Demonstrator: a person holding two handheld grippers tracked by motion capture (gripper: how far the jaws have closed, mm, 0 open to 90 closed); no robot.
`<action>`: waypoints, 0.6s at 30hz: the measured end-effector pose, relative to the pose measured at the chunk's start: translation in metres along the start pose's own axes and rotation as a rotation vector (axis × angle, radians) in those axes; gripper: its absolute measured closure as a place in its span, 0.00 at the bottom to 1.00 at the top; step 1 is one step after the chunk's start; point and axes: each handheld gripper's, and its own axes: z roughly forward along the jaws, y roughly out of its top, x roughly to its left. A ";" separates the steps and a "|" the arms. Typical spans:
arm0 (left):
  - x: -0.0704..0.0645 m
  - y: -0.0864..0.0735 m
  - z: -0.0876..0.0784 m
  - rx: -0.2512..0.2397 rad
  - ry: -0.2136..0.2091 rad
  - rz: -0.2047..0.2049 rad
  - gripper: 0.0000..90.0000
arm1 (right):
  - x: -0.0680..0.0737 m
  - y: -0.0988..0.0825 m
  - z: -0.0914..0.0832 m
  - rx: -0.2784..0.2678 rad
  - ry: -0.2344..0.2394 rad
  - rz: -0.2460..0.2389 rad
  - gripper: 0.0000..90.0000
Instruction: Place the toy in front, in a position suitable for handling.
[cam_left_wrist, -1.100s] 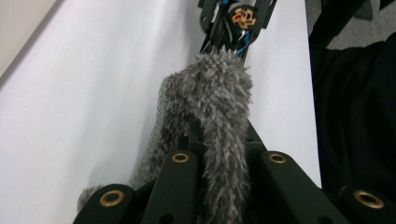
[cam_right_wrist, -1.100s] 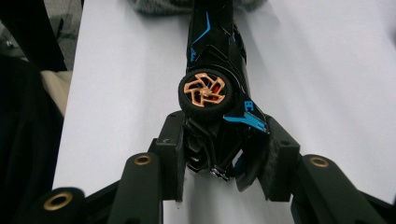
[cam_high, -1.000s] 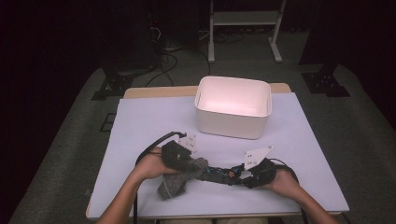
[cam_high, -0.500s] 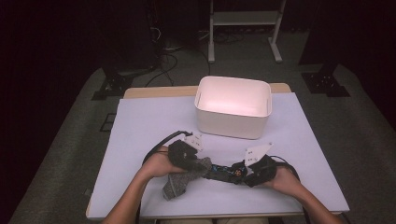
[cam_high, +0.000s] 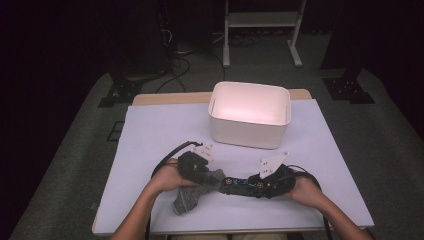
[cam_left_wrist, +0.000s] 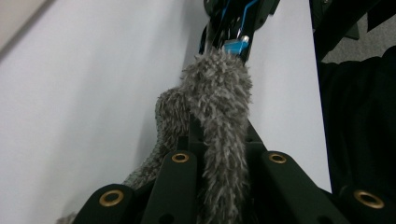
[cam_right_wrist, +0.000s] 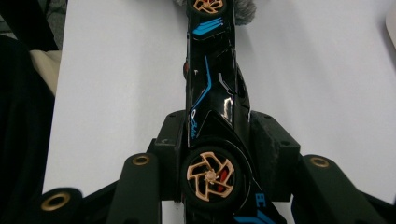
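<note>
A black toy car (cam_high: 242, 186) with blue stripes and orange wheels lies lengthwise near the table's front edge. My right gripper (cam_high: 260, 186) is shut on the car's (cam_right_wrist: 210, 93) rear end, its jaws having just been closing on the body between them, as the right gripper (cam_right_wrist: 212, 126) view shows. My left gripper (cam_high: 210, 175) is shut on a grey fuzzy cloth (cam_high: 192, 195). In the left gripper (cam_left_wrist: 219, 135) view the cloth (cam_left_wrist: 219, 102) sticks out past the jaws and touches the car's (cam_left_wrist: 238, 18) far end. The cloth's loose end drapes onto the table.
A white bin (cam_high: 250, 132) stands behind the grippers at the middle back of the table. A pale cover (cam_high: 150, 135) lies over the table. Cables trail from both grippers. Beyond the table, on a dark floor, are stand legs and cords.
The left hand and the cloth have shifted slightly right and back against the car's end. The right hand and the car have stayed in place.
</note>
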 end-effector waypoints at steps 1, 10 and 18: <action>0.001 0.000 0.005 -0.002 -0.010 0.003 0.91 | -0.001 0.001 -0.001 0.018 0.006 0.016 0.62; -0.001 0.003 0.011 -0.014 -0.021 0.009 0.91 | 0.001 0.030 0.010 0.080 0.042 0.020 0.51; -0.002 0.002 0.012 -0.031 -0.018 0.011 0.91 | 0.003 0.048 0.028 0.177 0.017 -0.028 0.62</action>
